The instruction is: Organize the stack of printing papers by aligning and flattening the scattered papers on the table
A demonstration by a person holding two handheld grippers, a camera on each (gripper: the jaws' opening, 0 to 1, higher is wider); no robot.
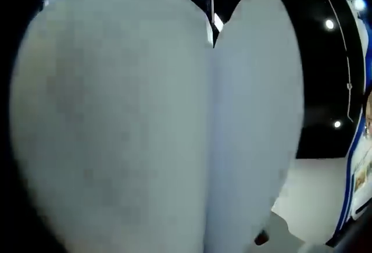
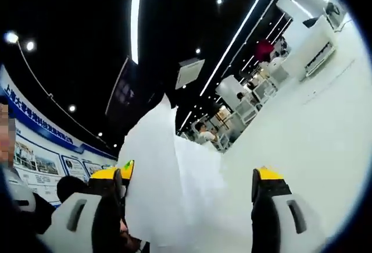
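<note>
In the right gripper view the papers [image 2: 168,189] stand up as a loose white sheaf directly between the right gripper's [image 2: 189,192] two yellow-tipped jaws. The sheets are uneven: their upper edges rise to a ragged peak ahead of the jaws, and one layer fans out toward the right jaw with soft folds in it. The left jaw's pad lies against the sheaf's edge, while a clear gap separates the paper from the right jaw, so the jaws stand wide apart and are not clamped on anything. The gripper points upward and outward, toward a dark ceiling with strip lights [image 2: 137,14].

In the left gripper view the papers [image 1: 145,136] sit pressed right up against the camera, pale and blurred, two overlapping sheets meeting along a vertical seam just right of centre. They cover the left gripper's jaws, so I cannot tell whether that gripper grips or is released. Beyond the sheets, to the right, lies a white table [image 1: 317,200].
</note>
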